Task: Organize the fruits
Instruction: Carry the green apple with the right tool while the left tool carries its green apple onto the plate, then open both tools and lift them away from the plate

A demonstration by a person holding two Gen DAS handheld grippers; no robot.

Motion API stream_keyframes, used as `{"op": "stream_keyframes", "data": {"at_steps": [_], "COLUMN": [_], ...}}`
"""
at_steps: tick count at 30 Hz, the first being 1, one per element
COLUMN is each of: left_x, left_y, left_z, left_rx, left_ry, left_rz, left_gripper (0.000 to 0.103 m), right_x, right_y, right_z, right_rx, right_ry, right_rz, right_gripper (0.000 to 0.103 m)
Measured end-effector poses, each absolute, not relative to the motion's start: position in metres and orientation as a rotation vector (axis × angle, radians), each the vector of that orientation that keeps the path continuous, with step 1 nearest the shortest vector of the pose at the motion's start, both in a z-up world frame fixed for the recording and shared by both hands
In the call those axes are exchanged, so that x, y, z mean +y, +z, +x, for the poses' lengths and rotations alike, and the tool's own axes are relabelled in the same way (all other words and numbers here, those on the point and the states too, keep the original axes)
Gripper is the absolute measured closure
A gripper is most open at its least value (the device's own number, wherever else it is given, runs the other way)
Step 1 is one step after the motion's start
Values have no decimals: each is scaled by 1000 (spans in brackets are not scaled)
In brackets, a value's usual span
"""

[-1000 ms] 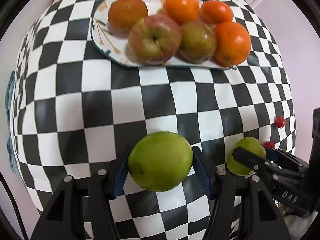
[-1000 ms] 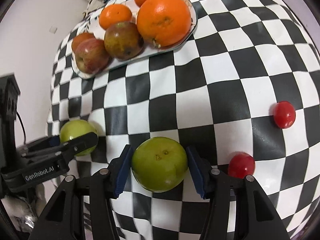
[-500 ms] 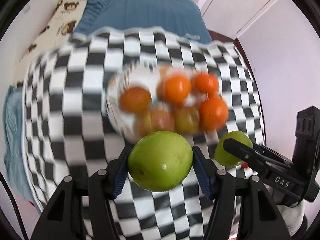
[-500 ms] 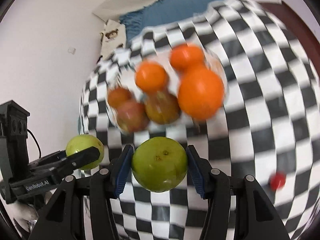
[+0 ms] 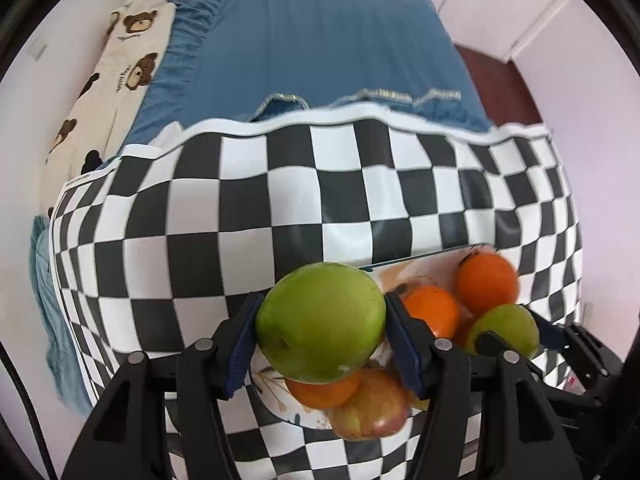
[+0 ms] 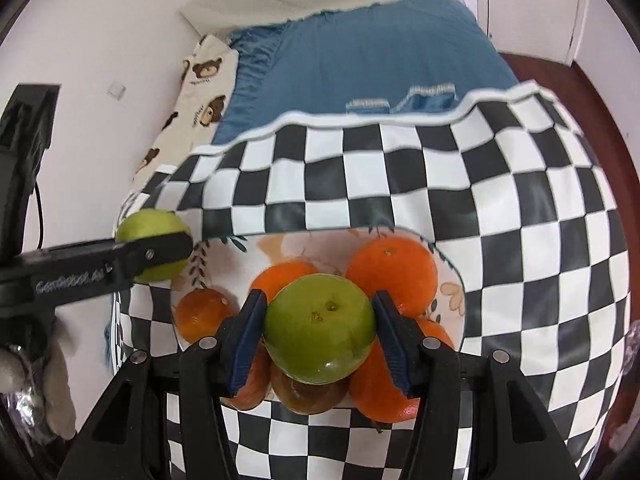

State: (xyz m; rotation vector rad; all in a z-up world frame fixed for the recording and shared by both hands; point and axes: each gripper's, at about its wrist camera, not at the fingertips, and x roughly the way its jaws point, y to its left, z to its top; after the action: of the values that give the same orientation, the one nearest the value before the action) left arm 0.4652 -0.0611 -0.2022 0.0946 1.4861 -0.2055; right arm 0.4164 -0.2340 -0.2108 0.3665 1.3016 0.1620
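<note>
Left gripper (image 5: 321, 334) holds a green apple (image 5: 320, 322) between its blue pads, jaws about half open and clamped on the fruit's sides; the apple hangs over the near-left rim of the plate (image 5: 416, 270), above an orange (image 5: 322, 392) and a red apple (image 5: 370, 412). The plate sits on the checkered worktop (image 5: 240, 216), with two more oranges (image 5: 486, 282) toward its right side. In the left wrist view the right gripper comes in from the lower right, carrying its own fruit over the plate's right part. Right gripper (image 6: 319, 330) grips a second green apple (image 6: 319, 328), jaws also roughly half open and pressed on both sides of it; this one hangs above the middle of the plate (image 6: 450, 280), over the heap of oranges (image 6: 390, 270) and a brownish apple (image 6: 310, 396). In the right wrist view the left gripper (image 6: 156, 244) shows at far left with its green apple over the plate's left edge. Behind the worktop lies a bed with a blue sheet (image 5: 320, 40) and a bear-print pillow (image 5: 120, 60).
</note>
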Motion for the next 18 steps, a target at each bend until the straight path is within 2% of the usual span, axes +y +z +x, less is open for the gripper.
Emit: {"op": "stream_keyframes", "data": {"at_steps": [1,3,6,9,18], "left_x": [-60,-60,-59,-58,-45], "left_y": [-205,-216,-223,-220,-182], "left_z": [466,467,467,465,441], "left_rx": [1494,1526,1543,1532,1414], "left_ry": [-208,-208,-230,-231,-170], "left_rz": [93,81,54,28,14], "left_gripper": [45,45,17,16,16], "right_x": [-236,-241,-245,-248,-257], "right_y": [-215,-218,-219,-222,-207], "right_z": [417,415,407,408,399], "right_rx": [1312,1300,1294,1295,1292], "right_ry": [153,150,146,130,25], "right_rz": [378,389,404,408,310], "right_gripper": [42,29,22,13,11]}}
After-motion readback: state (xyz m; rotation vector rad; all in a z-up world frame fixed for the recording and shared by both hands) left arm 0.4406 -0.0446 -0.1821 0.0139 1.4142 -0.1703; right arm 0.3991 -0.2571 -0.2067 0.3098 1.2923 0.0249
